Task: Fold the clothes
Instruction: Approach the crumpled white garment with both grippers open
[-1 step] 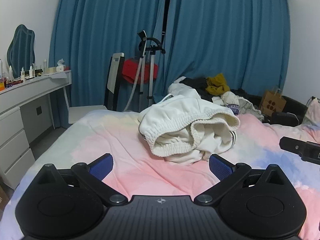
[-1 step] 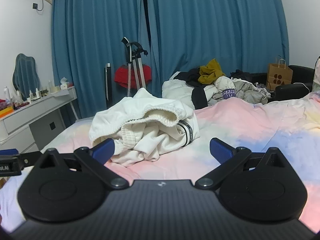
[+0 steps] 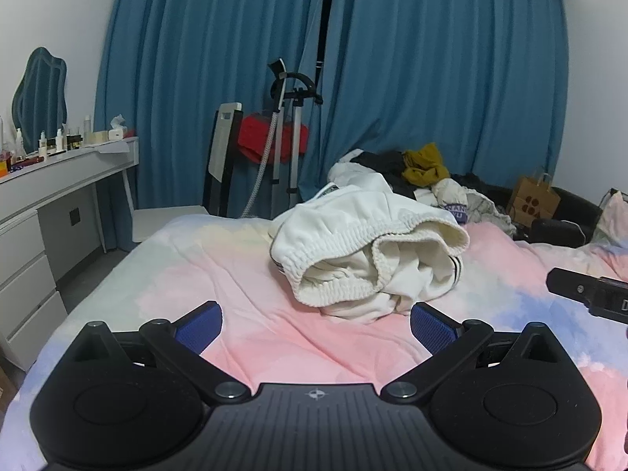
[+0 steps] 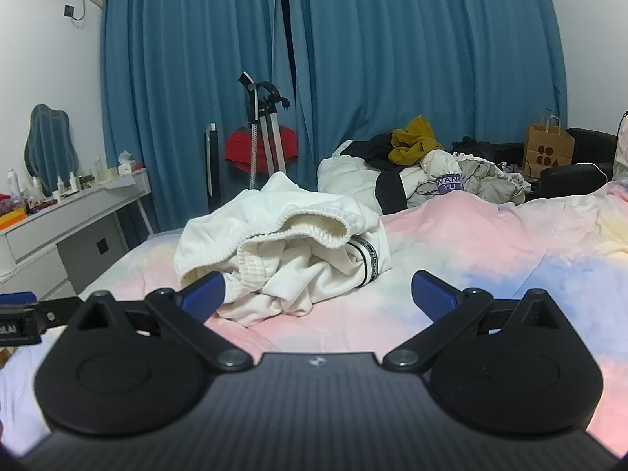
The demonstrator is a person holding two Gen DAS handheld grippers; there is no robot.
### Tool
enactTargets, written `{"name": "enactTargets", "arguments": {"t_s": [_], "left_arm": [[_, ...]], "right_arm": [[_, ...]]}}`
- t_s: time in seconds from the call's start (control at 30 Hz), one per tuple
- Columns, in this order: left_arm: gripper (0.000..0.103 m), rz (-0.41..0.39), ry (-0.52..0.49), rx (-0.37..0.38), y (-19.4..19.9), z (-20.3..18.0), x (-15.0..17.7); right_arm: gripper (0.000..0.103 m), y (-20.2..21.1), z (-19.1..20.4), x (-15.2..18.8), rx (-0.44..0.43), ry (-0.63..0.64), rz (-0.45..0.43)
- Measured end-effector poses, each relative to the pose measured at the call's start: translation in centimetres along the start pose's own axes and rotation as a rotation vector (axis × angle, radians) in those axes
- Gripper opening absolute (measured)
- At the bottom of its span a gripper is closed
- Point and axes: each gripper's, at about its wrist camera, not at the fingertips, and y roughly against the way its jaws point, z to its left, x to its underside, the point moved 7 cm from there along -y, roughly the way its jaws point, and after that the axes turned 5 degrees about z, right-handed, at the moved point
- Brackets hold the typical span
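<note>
Lying in a crumpled heap on the bed (image 3: 243,314), the white garment (image 3: 369,259) has its ribbed elastic waistband gaping toward both cameras and a black-striped trim showing at its right side; it is bunched and rumpled, with no flat fold anywhere in it, so by the look of things the folding of this piece is all left to do. Behind it, at the far edge of the bed, a pile of other clothes (image 4: 428,172) sits tangled, a mustard piece on top, none of them folded either. The left gripper (image 3: 316,324) hovers low over the pink sheet just short of the heap, level and pointing straight at it, its blue-padded fingers (image 3: 198,325) spread wide apart with nothing between them. The right gripper (image 4: 318,294) hangs beside it at a similar height, fingers likewise wide apart and empty, its left finger in line with the garment's near edge.
</note>
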Motion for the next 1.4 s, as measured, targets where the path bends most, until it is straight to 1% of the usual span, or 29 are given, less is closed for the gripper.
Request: {"name": "enactTargets", "arguments": {"t_s": [0.23, 0.3, 0.37, 0.4, 0.5, 0.57, 0.63, 0.7, 0.8, 1.1, 1.27, 1.4], "left_arm": [[0.103, 0.000, -0.010, 0.014, 0.2, -1.2, 0.7], [0.103, 0.011, 0.002, 0.022, -0.4, -0.9, 0.5], [0.103, 0.011, 0.010, 0.029, -0.7, -0.5, 0.6], [0.103, 0.010, 0.008, 0.030, -0.5, -0.4, 0.6], [0.103, 0.011, 0.006, 0.033, -0.5, -0.3, 0.7], [0.103, 0.005, 0.005, 0.033, -0.7, -0.4, 0.8], [0.103, -0.003, 0.000, 0.030, -0.8, -0.5, 0.9], [0.103, -0.012, -0.008, 0.027, -0.9, -0.7, 1.0], [0.103, -0.019, -0.022, 0.018, -1.1, -1.1, 1.2], [0.103, -0.036, -0.066, -0.010, -1.8, -2.4, 1.6], [0.103, -0.041, -0.092, -0.025, -2.3, -3.1, 1.8], [0.103, -0.020, -0.126, -0.050, -3.4, -2.9, 1.6]], "right_arm": [[0.103, -0.2, 0.2, 0.3, -0.004, -0.011, -0.017], [0.103, -0.5, 0.0, 0.4, -0.013, -0.022, -0.017], [0.103, -1.0, -0.5, 0.1, -0.021, -0.033, 0.001], [0.103, -1.0, -0.6, 0.2, -0.024, -0.043, -0.006], [0.103, -0.3, -0.3, 0.2, -0.041, -0.063, -0.064], [0.103, 0.0, -0.3, -0.2, -0.037, -0.073, -0.106], [0.103, 0.3, -0.3, -0.3, -0.031, -0.059, -0.124], [0.103, 0.3, -0.1, -0.3, -0.034, -0.049, -0.116], [0.103, -0.1, 0.1, -0.1, -0.075, -0.068, -0.080], [0.103, 0.5, 0.0, -0.1, -0.067, -0.016, -0.074], [0.103, 0.8, -0.4, 0.1, -0.079, -0.028, -0.067], [0.103, 1.0, -0.9, 0.2, -0.081, -0.047, -0.063]]}}
